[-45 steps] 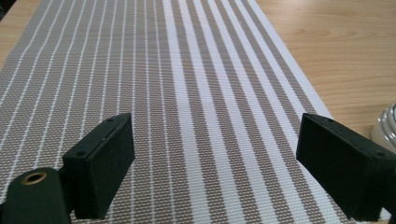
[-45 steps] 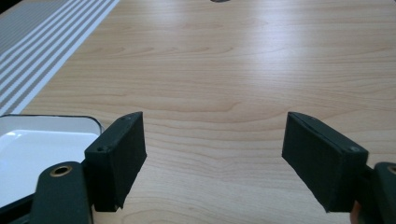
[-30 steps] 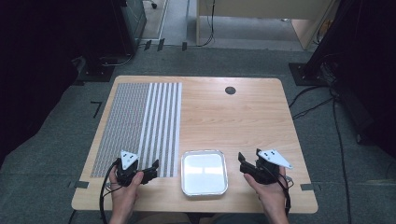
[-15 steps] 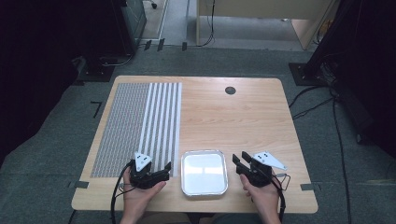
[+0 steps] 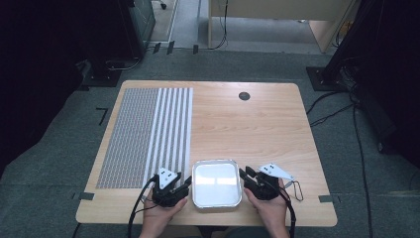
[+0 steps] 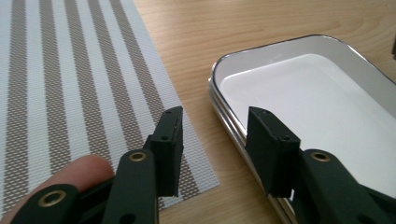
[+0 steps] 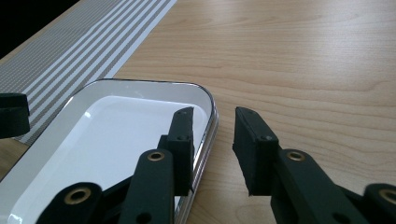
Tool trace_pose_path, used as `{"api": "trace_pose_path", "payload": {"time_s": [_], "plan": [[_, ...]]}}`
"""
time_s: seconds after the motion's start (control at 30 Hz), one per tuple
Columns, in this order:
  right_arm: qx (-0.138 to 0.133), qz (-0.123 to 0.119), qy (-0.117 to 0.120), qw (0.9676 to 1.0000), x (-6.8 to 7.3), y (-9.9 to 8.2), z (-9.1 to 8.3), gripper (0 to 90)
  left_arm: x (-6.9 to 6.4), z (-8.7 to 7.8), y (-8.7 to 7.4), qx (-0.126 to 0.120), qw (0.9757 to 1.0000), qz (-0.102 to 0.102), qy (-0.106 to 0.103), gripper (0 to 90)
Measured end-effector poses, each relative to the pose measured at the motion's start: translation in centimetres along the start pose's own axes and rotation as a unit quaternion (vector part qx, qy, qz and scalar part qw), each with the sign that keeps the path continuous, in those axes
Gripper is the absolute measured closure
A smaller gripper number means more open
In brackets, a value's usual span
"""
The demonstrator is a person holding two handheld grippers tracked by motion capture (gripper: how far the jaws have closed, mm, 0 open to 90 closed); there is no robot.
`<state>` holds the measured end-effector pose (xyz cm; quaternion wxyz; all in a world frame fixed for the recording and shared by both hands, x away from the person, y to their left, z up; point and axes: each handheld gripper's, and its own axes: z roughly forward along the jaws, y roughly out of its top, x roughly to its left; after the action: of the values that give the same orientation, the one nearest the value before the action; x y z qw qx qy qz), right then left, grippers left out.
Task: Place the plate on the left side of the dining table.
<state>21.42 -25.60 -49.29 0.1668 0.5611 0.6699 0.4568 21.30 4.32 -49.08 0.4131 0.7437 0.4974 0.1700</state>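
Observation:
A white rectangular tray (image 5: 216, 162) with a shiny metal rim lies empty at the table's front middle. My left gripper (image 5: 187, 182) is at its left side. In the left gripper view the jaws (image 6: 215, 126) straddle the tray's rim (image 6: 218, 95), one over the striped mat, one over the white inside. My right gripper (image 5: 244, 173) straddles the tray's right rim (image 7: 208, 100), its jaws (image 7: 212, 123) apart. Both pairs of jaws have just been closing with the rim between them; a gap still shows at each pad.
A grey and white striped placemat (image 5: 148, 134) covers the table's left part, its corner beside the left jaw (image 6: 196, 172). A small black round cap (image 5: 244, 95) sits in the wood at the far side. The table's front edge is just behind my hands.
Both hands have moved inward to the tray's two sides, and both pairs of jaws have narrowed around its rim.

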Motion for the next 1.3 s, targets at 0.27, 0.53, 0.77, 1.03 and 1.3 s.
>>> {"api": "trace_pose_path", "payload": {"time_s": [0.27,0.53,0.77,1.03,1.3], "plan": [[-0.006,0.048,0.018,0.9987,-0.5,-0.4,0.3,81.3,-0.5,0.3,-0.3,0.005,0.9999,0.003,-0.014,64.0],[0.016,0.063,0.034,0.9973,-0.3,-0.6,0.8,86.8,-0.9,0.4,-0.5,0.006,0.9997,0.005,-0.025,71.5],[0.032,0.089,0.042,0.9946,-0.5,-0.6,0.9,88.8,-1.3,0.8,-0.7,0.021,0.9991,0.010,-0.037,78.9],[0.041,0.114,0.056,0.9910,-1.0,-0.5,1.0,88.6,-1.3,0.8,-0.8,0.019,0.9991,0.010,-0.037,78.4],[0.046,0.108,0.052,0.9918,-0.8,-0.5,1.0,89.4,-1.2,0.9,-0.7,0.019,0.9991,0.008,-0.038,78.4]]}}
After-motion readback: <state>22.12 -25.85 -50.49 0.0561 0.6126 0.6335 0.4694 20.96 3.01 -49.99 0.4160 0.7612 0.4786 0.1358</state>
